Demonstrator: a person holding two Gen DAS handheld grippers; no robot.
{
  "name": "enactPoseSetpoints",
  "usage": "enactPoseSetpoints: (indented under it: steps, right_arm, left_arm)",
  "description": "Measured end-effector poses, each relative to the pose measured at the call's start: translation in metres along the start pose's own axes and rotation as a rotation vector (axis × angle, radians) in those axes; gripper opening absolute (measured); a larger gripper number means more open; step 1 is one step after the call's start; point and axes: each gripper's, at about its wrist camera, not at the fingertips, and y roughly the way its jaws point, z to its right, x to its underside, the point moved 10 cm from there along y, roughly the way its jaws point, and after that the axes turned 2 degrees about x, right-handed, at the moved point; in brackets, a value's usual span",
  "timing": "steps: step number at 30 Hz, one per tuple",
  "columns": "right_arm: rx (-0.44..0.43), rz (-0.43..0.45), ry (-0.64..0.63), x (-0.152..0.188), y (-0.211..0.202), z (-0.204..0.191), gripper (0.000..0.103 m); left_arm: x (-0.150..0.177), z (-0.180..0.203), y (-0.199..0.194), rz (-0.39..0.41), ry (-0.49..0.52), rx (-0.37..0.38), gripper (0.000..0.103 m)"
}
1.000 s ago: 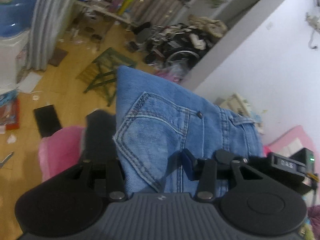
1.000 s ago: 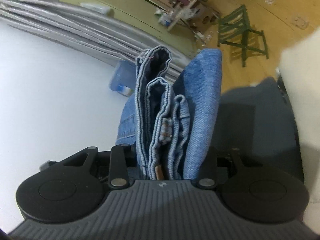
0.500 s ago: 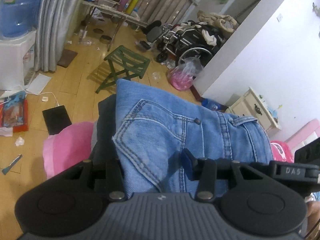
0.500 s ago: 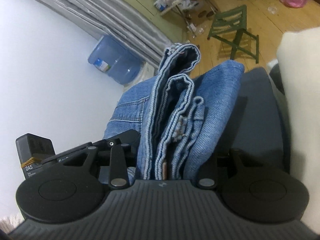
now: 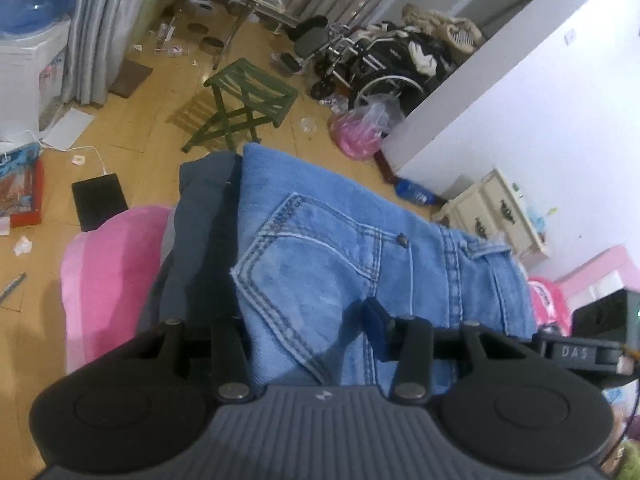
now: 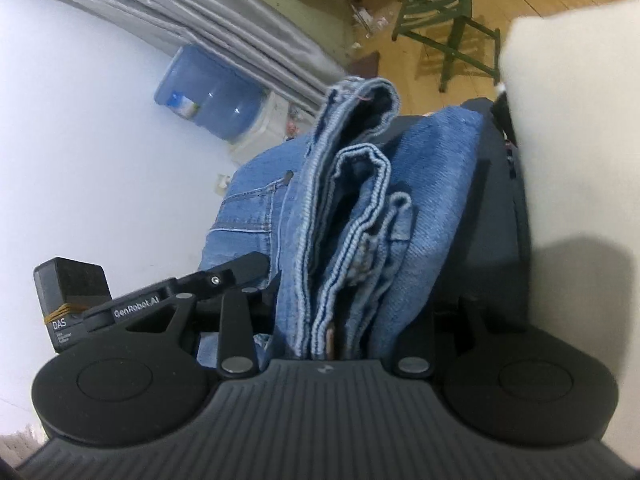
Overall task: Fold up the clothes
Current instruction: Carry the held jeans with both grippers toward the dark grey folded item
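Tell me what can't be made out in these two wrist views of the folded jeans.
- Left wrist view: the near edge of the jeans is hidden behind the left gripper.
- Right wrist view: the right gripper has its pads buried in denim layers.
- Both views: the dark gray surface under the jeans is mostly covered.
- Water jug label: too small to read.

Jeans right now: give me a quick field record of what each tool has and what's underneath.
held item: folded blue jeans
left tool: shut on jeans, back pocket side up
right tool: shut on jeans, stacked hem edges facing the camera
beneath: dark grey garment, pink cushion
floor behind: green stool
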Motion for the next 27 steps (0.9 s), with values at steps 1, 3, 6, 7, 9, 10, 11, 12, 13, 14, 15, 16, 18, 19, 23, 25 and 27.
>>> enactPoseSetpoints:
  steps: [1, 3, 6, 7, 9, 10, 11, 12, 13, 14, 15, 16, 18, 19, 23, 25, 27]
  right_arm:
    - [-0.018, 0.008, 0.007, -0.001, -0.002, -0.001, 0.038]
    - [-0.051, 0.028, 0.015, -0.002, -0.006, -0.004, 0.038]
    - [-0.065, 0.044, 0.023, -0.002, -0.002, -0.004, 0.038]
    - [-0.066, 0.05, 0.015, -0.001, -0.002, -0.004, 0.038]
    - [-0.071, 0.053, 0.005, -0.004, 0.001, -0.003, 0.038]
    - [-0.077, 0.053, 0.003, -0.005, 0.002, -0.004, 0.038]
    - [-0.089, 0.053, 0.001, -0.006, 0.002, -0.005, 0.038]
    - [-0.099, 0.052, 0.0, -0.005, 0.004, -0.005, 0.039]
    - [-0.099, 0.05, -0.001, -0.006, 0.008, -0.003, 0.039]
    - [-0.09, 0.049, 0.0, -0.005, 0.01, 0.001, 0.041]
    - [-0.083, 0.05, 0.021, -0.004, 0.012, 0.006, 0.045]
    - [-0.079, 0.052, 0.05, -0.004, 0.013, 0.011, 0.046]
    - [-0.108, 0.064, 0.128, -0.004, 0.009, 0.019, 0.061]
    - [-0.124, 0.07, 0.149, -0.005, 0.005, 0.02, 0.066]
    - [-0.095, 0.067, 0.136, -0.011, -0.009, 0.015, 0.075]
    - [-0.033, 0.05, 0.077, -0.011, -0.013, 0.009, 0.077]
    - [0.059, 0.03, -0.004, -0.01, -0.015, 0.003, 0.08]
  left_arm:
    - [-0.002, 0.001, -0.001, 0.007, 0.009, -0.003, 0.044]
    - [-0.005, 0.003, -0.004, 0.021, 0.028, -0.008, 0.043]
    - [-0.003, 0.004, -0.006, 0.028, 0.035, -0.019, 0.043]
    - [-0.003, 0.005, -0.007, 0.031, 0.033, -0.018, 0.043]
    - [-0.001, 0.005, -0.009, 0.037, 0.031, -0.017, 0.043]
    - [0.0, 0.004, -0.009, 0.039, 0.029, -0.022, 0.043]
    - [0.002, 0.002, -0.01, 0.044, 0.028, -0.028, 0.044]
    - [0.004, 0.0, -0.01, 0.05, 0.031, -0.033, 0.044]
    - [0.006, -0.003, -0.009, 0.051, 0.034, -0.042, 0.046]
    - [0.008, -0.006, -0.007, 0.052, 0.037, -0.05, 0.051]
    - [0.01, -0.009, -0.005, 0.053, 0.039, -0.059, 0.054]
    - [0.01, -0.011, -0.006, 0.057, 0.035, -0.065, 0.058]
    - [0.009, -0.014, -0.007, 0.066, 0.027, -0.077, 0.061]
    - [0.007, -0.014, -0.008, 0.069, 0.025, -0.083, 0.061]
    - [-0.001, -0.015, -0.021, 0.098, 0.006, -0.11, 0.06]
    - [-0.005, -0.014, -0.031, 0.122, -0.004, -0.114, 0.06]
    - [-0.008, -0.014, -0.041, 0.144, 0.0, -0.123, 0.061]
